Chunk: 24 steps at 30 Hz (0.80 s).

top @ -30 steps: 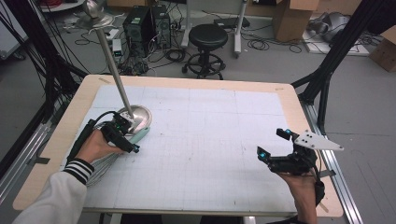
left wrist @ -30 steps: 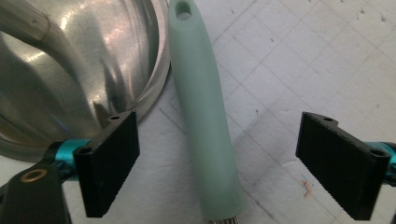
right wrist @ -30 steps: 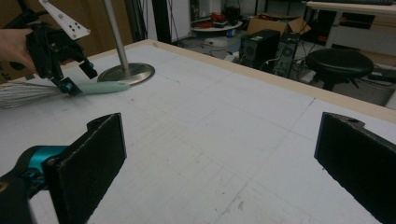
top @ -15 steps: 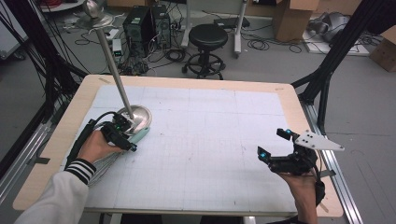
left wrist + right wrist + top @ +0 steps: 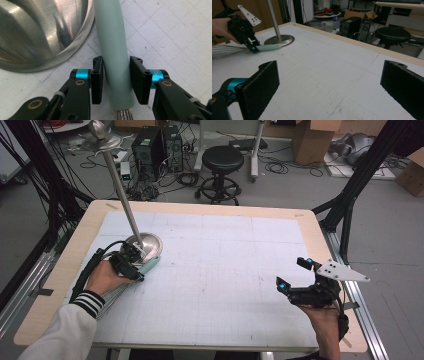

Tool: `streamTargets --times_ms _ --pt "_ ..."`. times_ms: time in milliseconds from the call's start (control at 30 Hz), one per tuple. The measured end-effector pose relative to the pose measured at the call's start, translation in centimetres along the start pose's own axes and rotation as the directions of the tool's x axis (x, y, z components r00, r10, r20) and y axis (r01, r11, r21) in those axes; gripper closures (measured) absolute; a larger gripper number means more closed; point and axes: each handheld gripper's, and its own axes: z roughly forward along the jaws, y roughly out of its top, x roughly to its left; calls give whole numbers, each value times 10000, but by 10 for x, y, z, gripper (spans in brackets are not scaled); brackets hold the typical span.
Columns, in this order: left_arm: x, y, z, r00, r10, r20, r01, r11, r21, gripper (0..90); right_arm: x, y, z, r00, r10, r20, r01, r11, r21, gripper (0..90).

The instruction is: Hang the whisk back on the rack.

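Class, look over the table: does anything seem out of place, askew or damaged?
Nothing stands out. The whisk lies flat beside the stand's base, its handle between the left gripper's closing jaws. No spills or damage.

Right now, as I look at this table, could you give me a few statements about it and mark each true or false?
1. The left tool has its jaws on either side of a mint-green whisk handle. True; they have just been closing on it.
2. The right tool holds a spoon. False: its jaws stand wide open with nothing between them, above the table.
3. The handle lies beside a round metal base. True.
4. The whisk stands upright. False: it lies flat.
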Motion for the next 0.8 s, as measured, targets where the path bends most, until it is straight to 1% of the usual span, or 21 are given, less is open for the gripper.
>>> streamTargets --times_ms 100,200,300,367,400,433,467,533,567,633,700,767,800 --pt "0 0 -1 10000 -68 46 68 10000 71 671 0 0 -1 10000 7 -10 -7 10000 9 8" --pt "-3 -1 -2 9996 282 -82 -280 9995 140 688 0 0 0 10000 -13 -10 13 10000 -1 8" --pt "-5 -2 -2 9994 338 -9 -338 9993 141 690 1 1 1 10000 -8 -30 8 10000 19 8" --pt "-7 -2 -3 9983 588 41 -589 9981 192 691 1 1 1 10000 -12 -20 12 10000 27 8" --pt "-8 -2 -3 9981 621 48 -622 9979 187 692 1 1 1 10000 -14 -22 14 10000 24 8" --pt "-9 -3 -4 9968 799 103 -800 9966 187 692 1 1 1 10000 -24 -32 24 10000 21 8" --pt "-9 -3 -5 9963 849 116 -851 9963 157 692 1 1 1 10000 -6 -28 6 10000 25 8" --pt "-12 -4 -7 9952 973 81 -973 9952 -68 692 1 1 2 10000 -4 -39 4 10000 24 8" --pt "-12 -4 -9 9940 1091 96 -1090 9940 -86 692 1 1 2 10000 -1 -38 1 10000 21 8" --pt "-13 -4 -14 9923 1236 86 -1233 9920 -276 693 1 1 2 10000 -20 -52 21 10000 18 8" --pt "-14 -5 -18 9897 1420 184 -1409 9886 -539 693 1 2 2 10000 -22 -61 22 10000 17 8" --pt "-15 -5 -23 9870 1578 301 -1555 9855 -684 693 1 2 2 10000 4 -65 -3 10000 29 8" --pt "-17 -6 -25 9856 1663 320 -1630 9828 -872 693 1 1 3 10000 10 -66 -10 10000 23 8"
